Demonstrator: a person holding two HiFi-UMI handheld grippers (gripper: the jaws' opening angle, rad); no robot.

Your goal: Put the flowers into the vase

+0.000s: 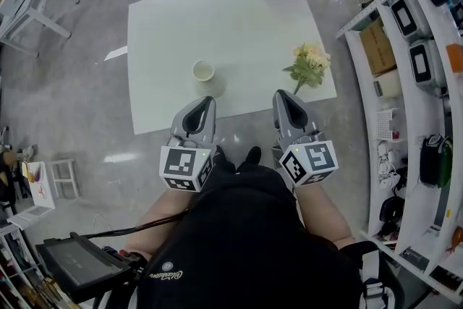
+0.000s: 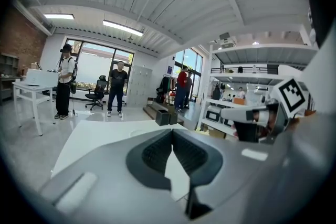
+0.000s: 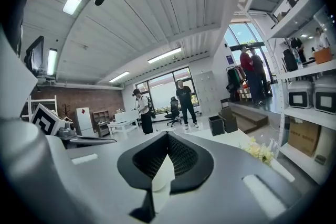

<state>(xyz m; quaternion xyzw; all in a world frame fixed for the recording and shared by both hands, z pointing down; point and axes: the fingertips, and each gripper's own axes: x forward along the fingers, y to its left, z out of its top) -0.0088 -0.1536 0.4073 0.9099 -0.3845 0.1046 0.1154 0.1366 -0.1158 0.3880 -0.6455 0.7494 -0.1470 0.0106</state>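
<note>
Flowers [image 3: 258, 150] show in right gripper view — not left gripper view.

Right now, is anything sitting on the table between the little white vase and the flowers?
No. In the head view, only bare white tabletop lies between the vase and the flowers.

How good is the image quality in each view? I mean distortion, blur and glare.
Head view: sharp, evenly lit; flowers and vase are clear, pale glare lies on the floor, the shelves curve. Left gripper view: strong fisheye, dark corners; the left gripper close up is blurred, the room sharp. Right gripper view: same fisheye; the right gripper blurred, ceiling lamps glare.
</note>
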